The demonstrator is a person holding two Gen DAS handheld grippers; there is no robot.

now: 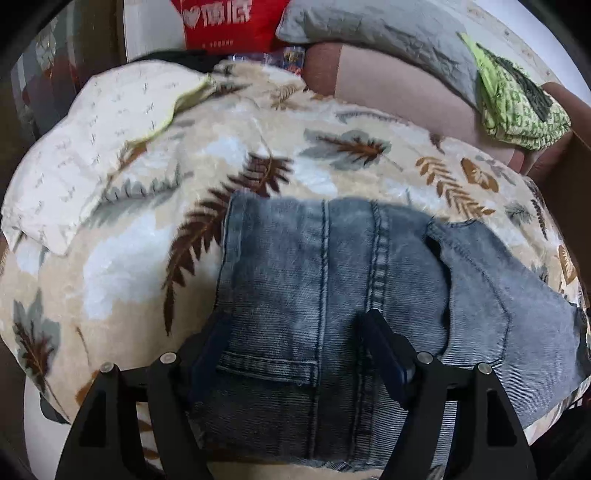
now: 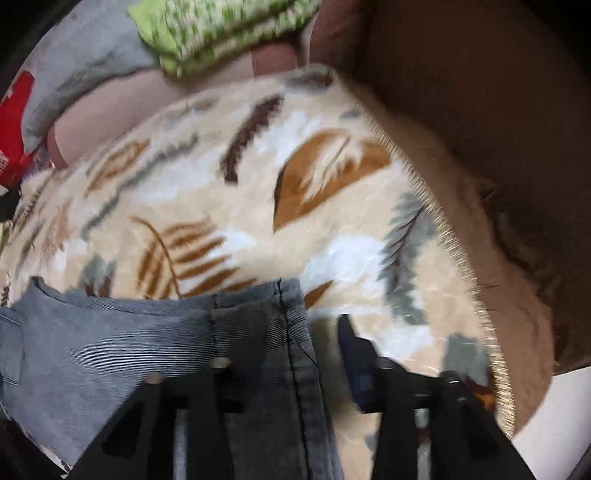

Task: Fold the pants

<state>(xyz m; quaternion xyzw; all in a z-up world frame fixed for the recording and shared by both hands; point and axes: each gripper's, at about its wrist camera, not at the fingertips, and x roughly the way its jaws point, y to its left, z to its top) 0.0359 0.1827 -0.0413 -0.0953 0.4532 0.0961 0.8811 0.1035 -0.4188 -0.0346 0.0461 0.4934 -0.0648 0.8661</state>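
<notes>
Grey-blue denim pants (image 1: 332, 280) lie folded on a cream blanket with a leaf print (image 1: 155, 229). My left gripper (image 1: 295, 332) is open, its two fingers straddling the near part of the pants, just above the denim. In the right wrist view the pants (image 2: 147, 343) lie at lower left on the blanket (image 2: 295, 206). My right gripper (image 2: 291, 343) is open, its left finger hidden against the denim, its right finger (image 2: 354, 354) over the blanket beside the pants' right edge. This view is motion-blurred.
A white quilt (image 1: 85, 162) lies at the blanket's far left. A grey pillow (image 1: 369, 33), a green patterned cloth (image 1: 517, 103) and a red bag (image 1: 225, 22) sit at the back. A brown wall or headboard (image 2: 480, 110) stands to the right of the blanket's fringed edge.
</notes>
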